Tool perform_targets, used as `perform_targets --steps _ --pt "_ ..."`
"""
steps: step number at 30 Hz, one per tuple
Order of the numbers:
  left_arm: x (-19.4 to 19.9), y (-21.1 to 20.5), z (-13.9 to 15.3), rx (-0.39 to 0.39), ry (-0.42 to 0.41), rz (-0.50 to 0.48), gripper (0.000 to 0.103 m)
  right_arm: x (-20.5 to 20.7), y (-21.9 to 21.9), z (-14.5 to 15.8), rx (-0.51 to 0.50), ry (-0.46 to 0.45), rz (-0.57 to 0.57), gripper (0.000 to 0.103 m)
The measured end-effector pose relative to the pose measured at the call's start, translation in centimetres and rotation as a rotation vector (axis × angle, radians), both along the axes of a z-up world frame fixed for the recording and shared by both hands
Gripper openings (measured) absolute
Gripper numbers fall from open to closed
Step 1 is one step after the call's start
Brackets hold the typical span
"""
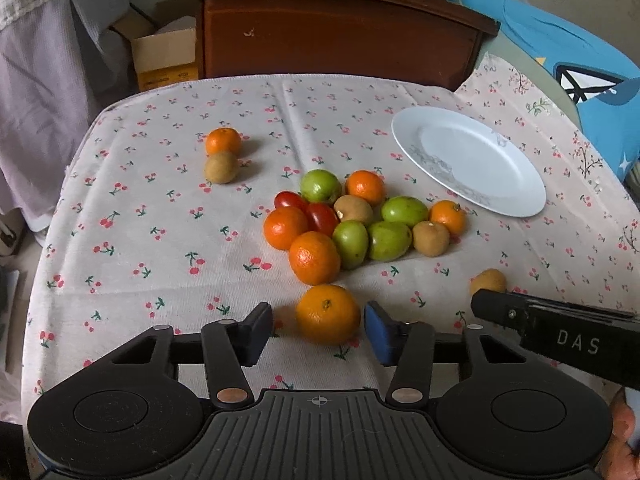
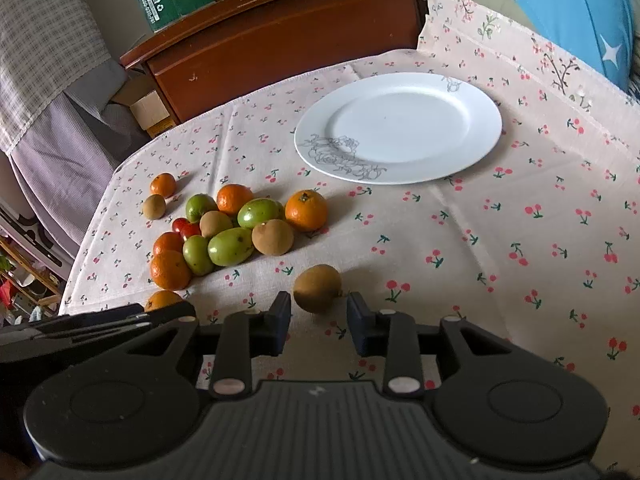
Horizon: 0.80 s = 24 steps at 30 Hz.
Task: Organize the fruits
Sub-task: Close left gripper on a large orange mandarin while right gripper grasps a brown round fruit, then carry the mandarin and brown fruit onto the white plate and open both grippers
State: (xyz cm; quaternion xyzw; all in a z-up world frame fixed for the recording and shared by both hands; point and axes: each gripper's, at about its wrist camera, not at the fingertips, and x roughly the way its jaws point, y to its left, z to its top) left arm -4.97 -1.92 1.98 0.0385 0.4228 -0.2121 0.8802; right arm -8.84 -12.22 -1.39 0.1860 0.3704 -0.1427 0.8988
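A: Orange (image 1: 328, 314) sits between my left gripper's (image 1: 318, 334) pads on the cloth (image 1: 160, 208), a sliver of gap each side, so open, not pinching yet.

B: And the right?

A: Right gripper (image 2: 319, 322) brackets the brown fruit (image 2: 318, 288), jaws narrow but beside it, no squeeze I can see. I'd call this the pick-up step, both sides.

B: Next move?

A: Close till the pads bite, lift straight, then carry to the plate (image 2: 472, 148), which is bare.

B: Anything in the way?

A: The pile (image 1: 352, 220) lies just past the orange: oranges, green ones, two tomatoes (image 1: 308, 210). The left route to the plate crosses it, so I'd go high. Round fruit may roll.
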Motion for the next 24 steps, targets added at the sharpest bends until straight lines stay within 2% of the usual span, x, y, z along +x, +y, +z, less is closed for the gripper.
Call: perform_targets --steps 2,5,7,20,23,24 --pt "-0.1 -0.1 0.0 0.006 -0.011 -0.009 0.041 0.1 0.0 0.0 -0.004 -0.003 -0.002 0.032" --pt "0.0 -0.2 0.0 -0.01 -0.006 -0.022 0.032 0.2 0.3 -0.1 -0.014 -0.003 0.014 0.026" --pt "-0.1 -0.3 0.0 -0.009 -0.011 -0.023 0.032 0.2 0.5 -0.1 -0.025 -0.003 0.026 0.021" --pt "-0.2 0.2 0.9 -0.021 -0.034 0.015 0.031 0.0 0.8 0.7 -0.034 -0.036 0.038 0.019" --pt "-0.3 0.1 1.7 -0.049 -0.039 0.004 0.031 -0.1 0.5 1.5 -0.019 -0.059 0.038 0.005" --pt "-0.3 0.0 2.1 -0.061 -0.041 0.001 0.031 -0.1 0.4 1.8 -0.017 -0.067 0.038 0.005"
